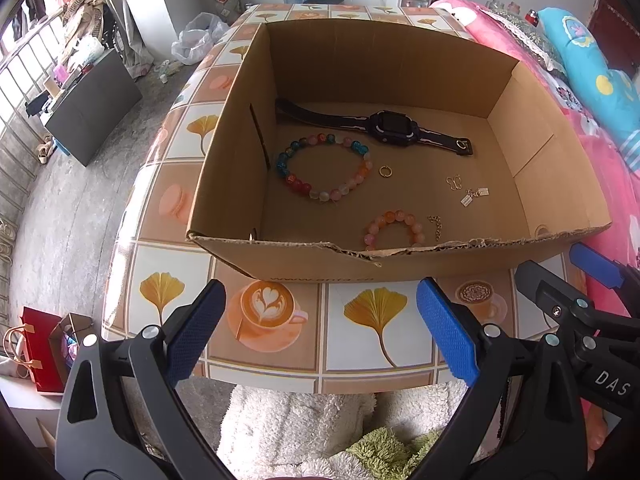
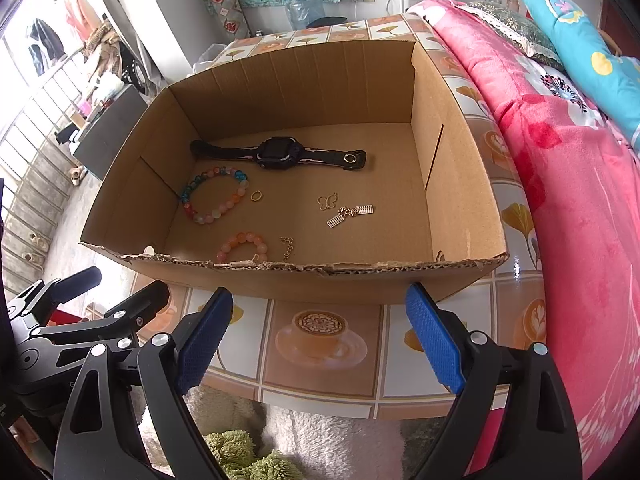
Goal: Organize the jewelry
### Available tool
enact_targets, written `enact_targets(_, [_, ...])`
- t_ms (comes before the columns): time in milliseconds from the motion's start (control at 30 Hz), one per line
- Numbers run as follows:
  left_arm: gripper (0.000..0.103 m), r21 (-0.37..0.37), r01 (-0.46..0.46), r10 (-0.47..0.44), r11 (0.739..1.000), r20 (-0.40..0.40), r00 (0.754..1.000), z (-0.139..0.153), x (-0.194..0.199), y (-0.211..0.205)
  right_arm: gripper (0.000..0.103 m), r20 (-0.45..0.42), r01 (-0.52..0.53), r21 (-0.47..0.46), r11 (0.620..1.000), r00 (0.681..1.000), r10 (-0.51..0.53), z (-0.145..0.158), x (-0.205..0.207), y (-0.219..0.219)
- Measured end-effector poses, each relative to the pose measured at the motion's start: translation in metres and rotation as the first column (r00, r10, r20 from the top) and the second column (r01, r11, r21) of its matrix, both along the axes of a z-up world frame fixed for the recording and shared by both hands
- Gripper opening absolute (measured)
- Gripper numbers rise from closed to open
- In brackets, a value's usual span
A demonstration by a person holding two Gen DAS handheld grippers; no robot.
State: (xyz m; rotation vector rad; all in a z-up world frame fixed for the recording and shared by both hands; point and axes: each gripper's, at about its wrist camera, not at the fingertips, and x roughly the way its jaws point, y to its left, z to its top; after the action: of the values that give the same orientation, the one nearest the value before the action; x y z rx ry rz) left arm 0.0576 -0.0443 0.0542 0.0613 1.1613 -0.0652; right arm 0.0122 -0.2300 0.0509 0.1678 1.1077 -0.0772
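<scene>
An open cardboard box (image 1: 304,264) (image 2: 304,284) stands on the patterned table. Inside lie a black watch (image 1: 384,126) (image 2: 280,154), a large multicoloured bead bracelet (image 1: 362,176) (image 2: 192,208), a small pink bead bracelet (image 1: 376,224) (image 2: 230,246), a gold ring (image 1: 385,171) (image 2: 256,196), a butterfly charm (image 1: 454,182) (image 2: 328,201), silver charms (image 1: 474,195) (image 2: 352,214) and a gold chain (image 1: 436,226) (image 2: 287,249). My left gripper (image 1: 320,332) is open and empty in front of the box. My right gripper (image 2: 320,340) is open and empty beside it.
The table (image 1: 368,328) carries a coffee-and-leaf print. A pink blanket (image 2: 568,184) lies on a bed at the right. Fluffy white and green fabric (image 1: 304,428) sits below the table's near edge. A red bag (image 1: 40,352) stands on the floor at the left.
</scene>
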Motion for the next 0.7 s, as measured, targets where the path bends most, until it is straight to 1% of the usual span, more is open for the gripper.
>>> enact_targets(700, [0.093, -0.004, 0.020, -0.020, 1.000, -0.003, 1.000, 0.0019, 0.0031, -0.0049, 0.086, 0.006, 0.024, 0.013, 1.000, 1.000, -0.024, 0.0040, -0.0020, -0.0024])
